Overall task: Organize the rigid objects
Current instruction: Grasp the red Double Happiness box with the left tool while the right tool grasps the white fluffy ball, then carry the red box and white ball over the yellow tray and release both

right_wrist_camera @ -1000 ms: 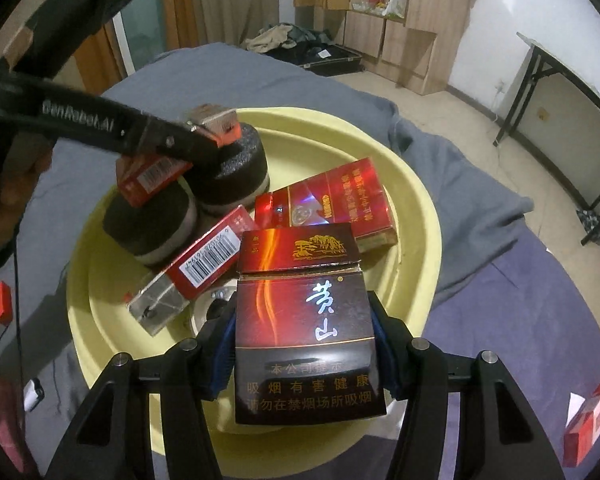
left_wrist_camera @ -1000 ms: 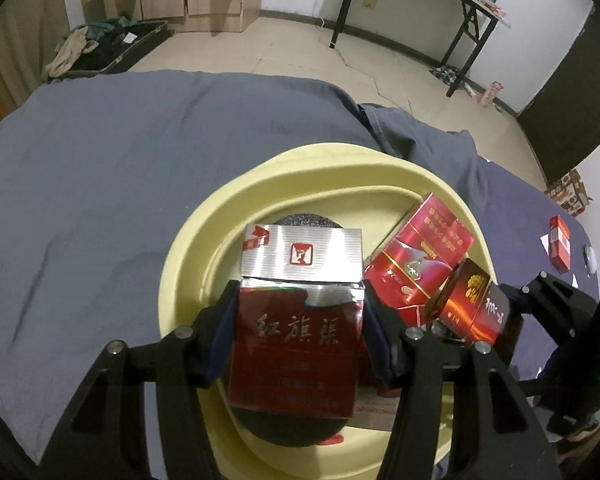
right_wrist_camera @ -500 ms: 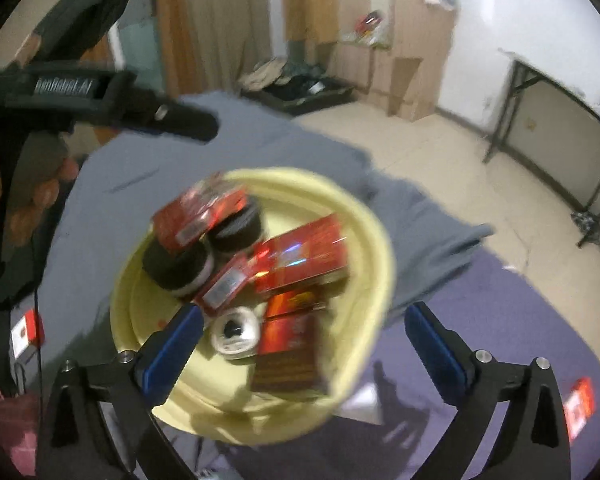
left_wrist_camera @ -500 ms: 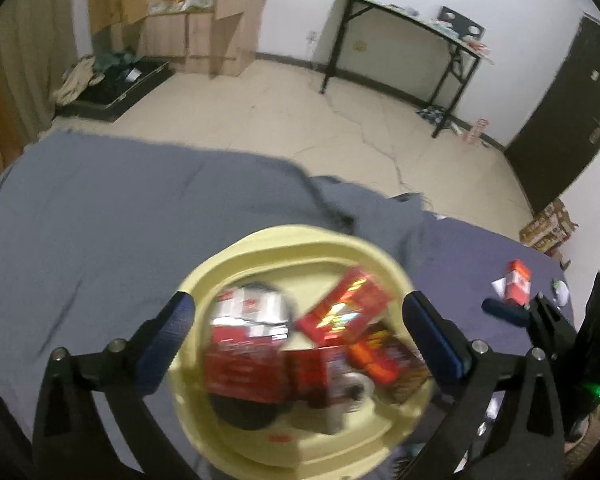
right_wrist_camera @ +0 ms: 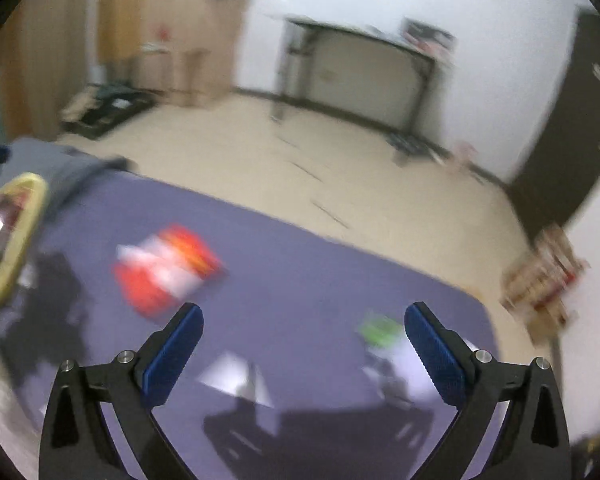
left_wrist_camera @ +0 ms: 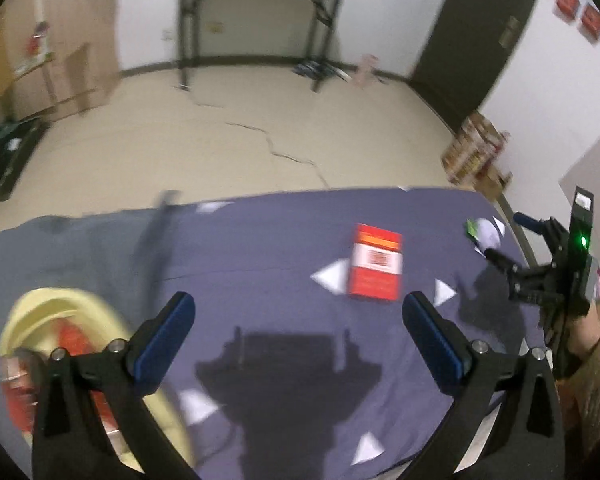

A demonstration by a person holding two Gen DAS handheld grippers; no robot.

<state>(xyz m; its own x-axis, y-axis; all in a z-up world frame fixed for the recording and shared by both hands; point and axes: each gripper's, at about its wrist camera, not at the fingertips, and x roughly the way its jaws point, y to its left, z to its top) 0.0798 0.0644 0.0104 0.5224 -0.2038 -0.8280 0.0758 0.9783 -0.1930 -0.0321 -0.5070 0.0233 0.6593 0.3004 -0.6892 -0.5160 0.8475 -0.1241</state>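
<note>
A red and white cigarette pack (left_wrist_camera: 375, 268) lies flat on the purple-grey cloth, ahead of my left gripper (left_wrist_camera: 298, 336), which is open and empty above the cloth. The pack shows blurred in the right wrist view (right_wrist_camera: 166, 270), left of and beyond my right gripper (right_wrist_camera: 303, 344), also open and empty. The yellow bowl (left_wrist_camera: 80, 300) with red packs inside sits at the lower left in the left wrist view and at the far left edge in the right wrist view (right_wrist_camera: 16, 216). The right gripper also shows at the right edge of the left wrist view (left_wrist_camera: 500, 240).
White paper scraps (left_wrist_camera: 330, 276) lie around the pack on the cloth. A small green and white object (left_wrist_camera: 482, 232) lies near the cloth's right edge, blurred ahead of the right gripper (right_wrist_camera: 380, 330). Beyond the cloth's far edge is bare floor with a black table (left_wrist_camera: 260, 8).
Both grippers let go of their cigarette packs over the yellow bowl, opened wide, and swung right, away from the bowl, toward the loose pack on the cloth.
</note>
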